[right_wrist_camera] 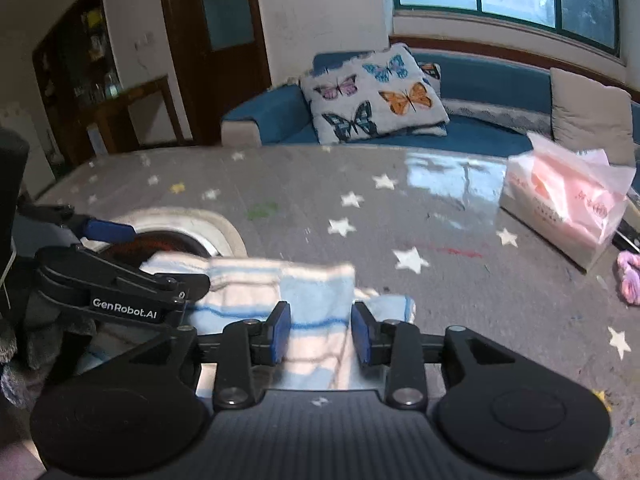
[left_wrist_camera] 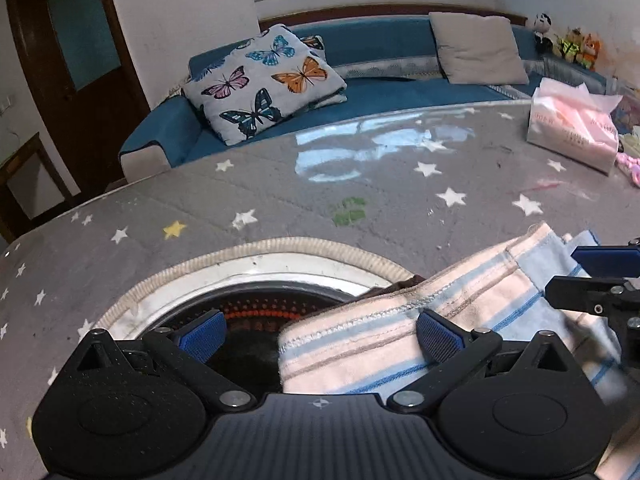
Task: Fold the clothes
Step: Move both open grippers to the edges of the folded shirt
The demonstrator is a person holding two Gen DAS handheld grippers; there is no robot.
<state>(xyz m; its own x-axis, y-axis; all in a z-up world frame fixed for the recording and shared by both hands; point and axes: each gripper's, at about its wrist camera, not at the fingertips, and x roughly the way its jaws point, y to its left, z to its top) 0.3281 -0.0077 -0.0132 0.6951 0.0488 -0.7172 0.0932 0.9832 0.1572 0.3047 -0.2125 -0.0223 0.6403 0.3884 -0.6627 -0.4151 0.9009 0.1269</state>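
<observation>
A striped cloth in pink, white and light blue (left_wrist_camera: 360,340) lies folded at the table's near edge, partly over a round heater opening (left_wrist_camera: 256,300). My left gripper (left_wrist_camera: 320,332) is open, its right pad (left_wrist_camera: 436,334) resting on the cloth's left end. In the right wrist view the cloth (right_wrist_camera: 312,300) sits between the jaws of my right gripper (right_wrist_camera: 320,330), which stand partly open around a fold of it. The left gripper (right_wrist_camera: 112,280) shows at the left of that view, and the right gripper (left_wrist_camera: 600,276) at the right edge of the left wrist view.
The table has a grey star-print cover (left_wrist_camera: 360,184). A pink tissue pack (left_wrist_camera: 572,128) stands at the far right, also in the right wrist view (right_wrist_camera: 564,204). A pink item (right_wrist_camera: 628,276) lies beside it. A blue sofa with a butterfly cushion (left_wrist_camera: 264,80) is behind.
</observation>
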